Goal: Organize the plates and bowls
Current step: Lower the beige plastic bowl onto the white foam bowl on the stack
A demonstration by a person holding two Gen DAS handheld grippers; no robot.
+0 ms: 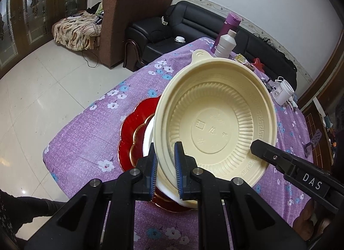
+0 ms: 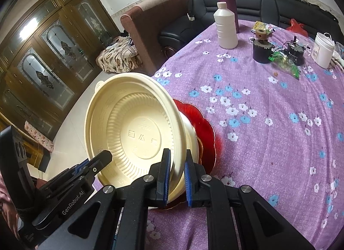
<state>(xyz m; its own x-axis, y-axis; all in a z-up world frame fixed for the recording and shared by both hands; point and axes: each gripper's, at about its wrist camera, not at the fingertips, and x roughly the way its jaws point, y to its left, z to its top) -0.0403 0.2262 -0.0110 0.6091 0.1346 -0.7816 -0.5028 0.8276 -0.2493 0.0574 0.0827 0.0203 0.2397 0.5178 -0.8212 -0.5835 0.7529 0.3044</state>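
Observation:
A cream plastic bowl [image 1: 215,125] is held tilted over a red scalloped plate [image 1: 131,134] on the purple flowered tablecloth. A white dish [image 1: 148,140] lies on the red plate under the bowl. My left gripper [image 1: 165,172] is shut on the bowl's near rim. My right gripper [image 2: 177,177] is shut on the same bowl [image 2: 133,129] at its rim, with the red plate [image 2: 204,129] behind it. Each gripper shows in the other's view: the right one [image 1: 258,146] and the left one [image 2: 103,159].
At the table's far side stand a white bottle [image 2: 225,28], a purple flask [image 2: 228,0], two dark motor-like parts [image 2: 262,52], a green wrapper [image 2: 286,63] and a white tub [image 2: 324,50]. The table edge [image 1: 86,116] drops to the tiled floor at left. Sofas stand behind.

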